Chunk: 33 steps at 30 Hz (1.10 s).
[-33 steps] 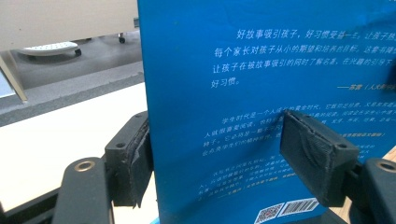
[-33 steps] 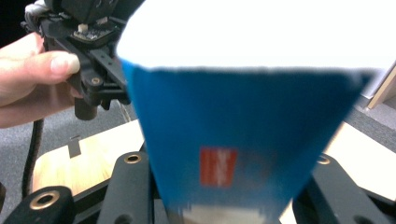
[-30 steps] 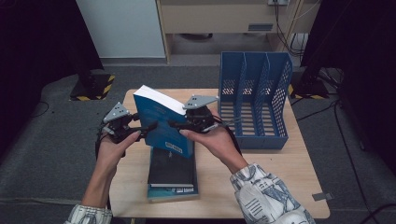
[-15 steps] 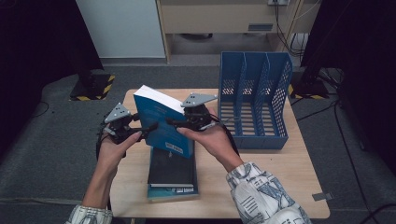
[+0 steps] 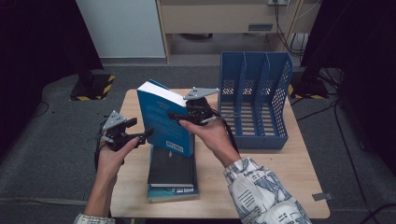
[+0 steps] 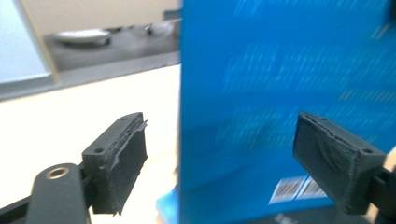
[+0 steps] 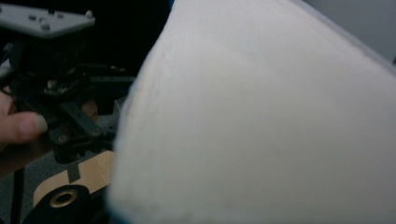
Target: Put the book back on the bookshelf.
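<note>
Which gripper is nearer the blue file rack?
Right. The right gripper grips the upright blue book just left of the file rack; the left gripper, fingers open, is beyond the book.

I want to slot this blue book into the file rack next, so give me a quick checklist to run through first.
1. Right gripper jaws clamped on the blue book: ok, they have just been closing on it.
2. Left gripper let go: ok, jaws just opened, book edge between them, untouched.
3. Book lifted off the book stack: ok, upright and tilted.
4. File rack slots free: ok.
5. Path to the rack clear over the table: ok.
6. Grip firm enough for one gripper: cannot tell.
</note>
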Tool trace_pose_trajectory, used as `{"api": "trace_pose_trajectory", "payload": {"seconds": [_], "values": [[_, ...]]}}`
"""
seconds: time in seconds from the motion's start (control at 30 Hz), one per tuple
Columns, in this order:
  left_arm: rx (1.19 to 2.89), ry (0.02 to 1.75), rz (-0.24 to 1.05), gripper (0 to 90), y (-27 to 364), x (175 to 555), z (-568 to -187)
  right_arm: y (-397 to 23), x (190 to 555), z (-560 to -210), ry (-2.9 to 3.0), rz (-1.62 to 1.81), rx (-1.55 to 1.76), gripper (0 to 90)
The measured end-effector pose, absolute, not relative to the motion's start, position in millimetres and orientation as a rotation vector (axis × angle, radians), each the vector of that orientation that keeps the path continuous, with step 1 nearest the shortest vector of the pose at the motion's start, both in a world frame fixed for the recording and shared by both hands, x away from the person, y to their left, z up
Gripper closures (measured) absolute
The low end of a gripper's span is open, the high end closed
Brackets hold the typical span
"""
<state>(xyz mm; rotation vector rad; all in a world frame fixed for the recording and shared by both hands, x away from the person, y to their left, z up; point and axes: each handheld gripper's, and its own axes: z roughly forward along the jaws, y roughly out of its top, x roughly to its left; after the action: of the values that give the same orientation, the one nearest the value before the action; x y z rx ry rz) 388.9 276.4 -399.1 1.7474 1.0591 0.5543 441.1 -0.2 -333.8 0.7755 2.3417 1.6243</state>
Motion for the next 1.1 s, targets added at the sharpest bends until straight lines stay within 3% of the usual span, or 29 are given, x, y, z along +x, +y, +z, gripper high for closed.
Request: {"api": "trace_pose_trajectory", "payload": {"seconds": [0.2,0.4,0.67,1.1], "values": [[1.723,1.22,0.533,7.2,299.1,384.2,-449.2,-1.8,451.8,-332.6,2.346,1.638,0.884,61.3],[1.806,1.33,0.589,5.4,317.7,388.2,-481.6,-2.8,460.6,-330.0,2.351,1.649,0.956,61.3],[1.887,1.503,0.639,5.7,334.3,391.5,-502.3,-1.1,466.5,-313.0,2.343,1.61,0.979,61.4],[2.038,1.566,0.584,5.5,330.6,402.2,-523.5,-26.1,470.4,-287.4,2.26,1.56,1.039,61.4]]}}
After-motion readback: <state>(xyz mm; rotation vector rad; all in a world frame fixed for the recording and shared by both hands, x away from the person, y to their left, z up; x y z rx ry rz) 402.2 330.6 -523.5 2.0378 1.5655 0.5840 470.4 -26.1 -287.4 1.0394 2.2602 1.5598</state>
